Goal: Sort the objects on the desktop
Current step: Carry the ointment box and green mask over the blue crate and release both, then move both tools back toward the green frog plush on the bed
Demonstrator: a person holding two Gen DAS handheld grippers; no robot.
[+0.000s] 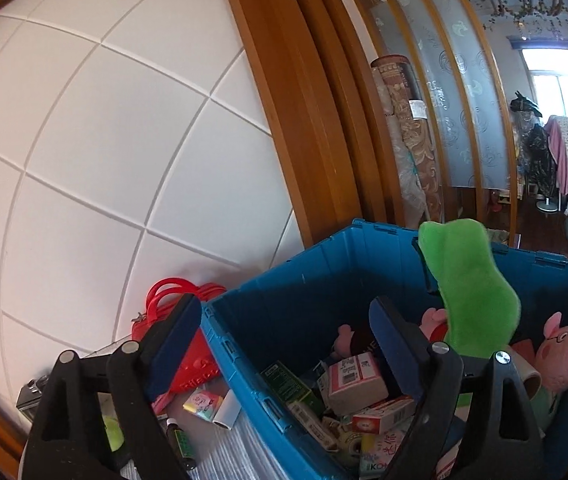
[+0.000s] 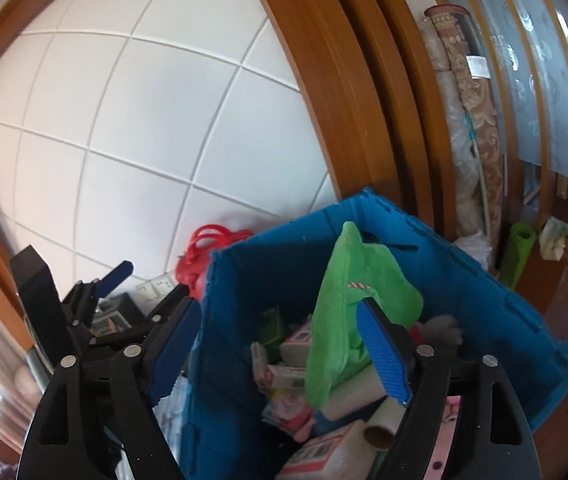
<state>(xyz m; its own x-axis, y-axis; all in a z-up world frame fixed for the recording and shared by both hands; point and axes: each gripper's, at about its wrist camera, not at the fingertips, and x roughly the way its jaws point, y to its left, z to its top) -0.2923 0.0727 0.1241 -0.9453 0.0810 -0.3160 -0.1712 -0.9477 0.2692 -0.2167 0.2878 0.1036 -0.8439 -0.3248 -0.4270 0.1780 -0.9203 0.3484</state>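
My left hand-held gripper (image 1: 284, 344) stands wide apart with nothing between its pads, straddling the near-left corner of the blue crate (image 1: 280, 280). My right hand-held gripper (image 2: 280, 348) is just as wide; its right pad (image 2: 383, 356) lies against the green plush toy (image 2: 339, 320), with no clamp on it. The toy hangs over the crate's contents; whether it rests on them I cannot tell.

In the crate lie several small cartons, too jumbled to count, and one cardboard tube (image 2: 379, 436). Only the left view shows the two pink pig plush toys (image 1: 567, 352) inside and, outside on the surface, one small dark bottle (image 1: 182, 442). Only the right view shows my other hand-held gripper and one wall socket (image 2: 156, 288).

One red bag (image 1: 172, 320) sits behind the crate against the white tiled wall (image 1: 104, 140).
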